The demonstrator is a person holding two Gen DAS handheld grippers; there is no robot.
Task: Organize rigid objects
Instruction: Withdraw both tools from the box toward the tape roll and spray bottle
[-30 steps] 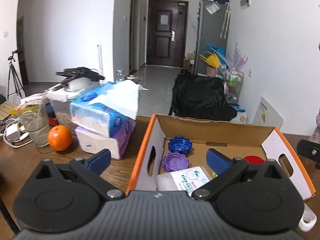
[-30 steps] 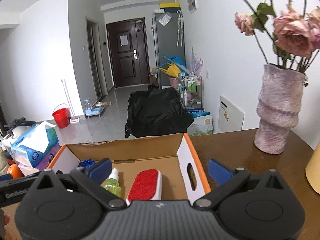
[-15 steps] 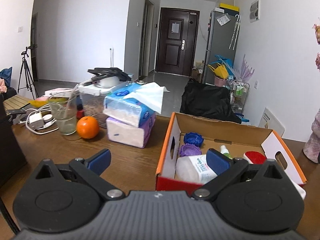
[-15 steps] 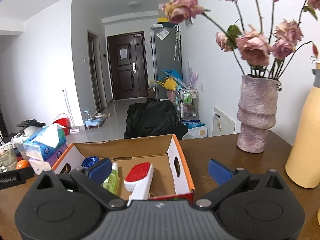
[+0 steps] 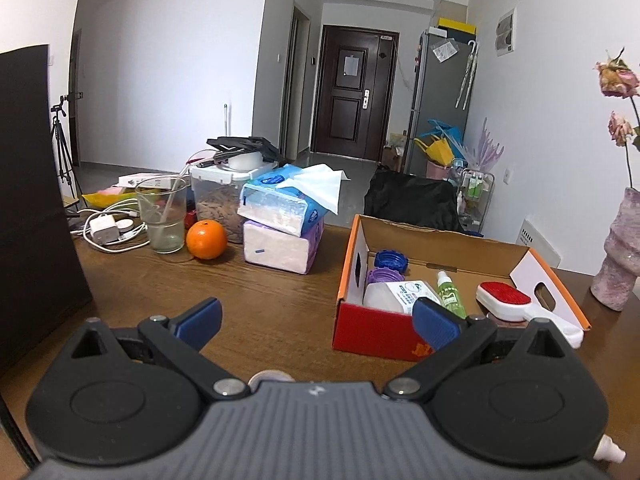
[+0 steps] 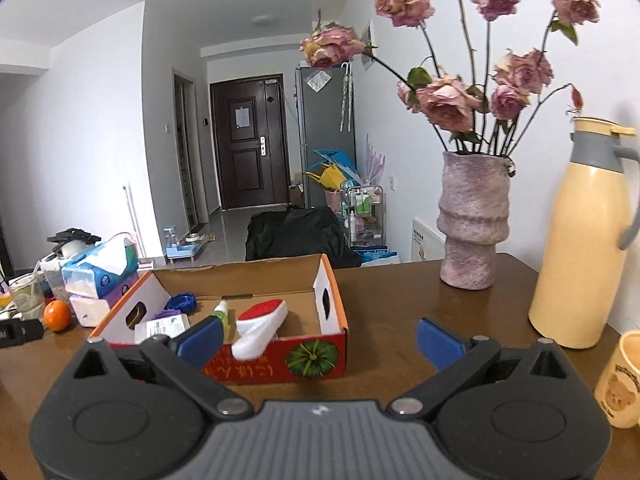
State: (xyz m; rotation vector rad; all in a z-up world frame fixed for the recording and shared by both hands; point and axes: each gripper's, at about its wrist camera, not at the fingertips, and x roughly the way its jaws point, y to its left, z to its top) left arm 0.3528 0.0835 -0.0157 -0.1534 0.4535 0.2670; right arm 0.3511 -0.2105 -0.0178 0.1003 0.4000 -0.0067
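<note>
One cardboard box (image 5: 404, 338), red-fronted with orange-edged flaps, is set on the wooden table (image 5: 260, 300); all places below are given relative to it. Held inside: a blue cap (image 5: 390, 259) at the far left corner, a purple cap (image 5: 386, 277) just before it, a white labelled container (image 5: 396, 296) nearer the front, a green spray bottle (image 5: 450, 294) at mid-floor, and a red-faced brush (image 5: 506, 294) whose white handle is propped over the front wall. Left of the box are noted stacked tissue packs (image 5: 284, 220), an orange (image 5: 207, 239) and a glass (image 5: 162, 216); right of it, a vase (image 6: 474, 220), a cream flask (image 6: 580, 240) and a mug (image 6: 622, 380). The left gripper (image 5: 316, 320) and right gripper (image 6: 320, 338) are held before the box, jaws spread apart and nothing grasped. Sorting is judged largely done. Risks noted: the overhanging brush could be knocked out by a jaw passing low over the front wall; the light box could be shoved along the table by a careless reach.
</note>
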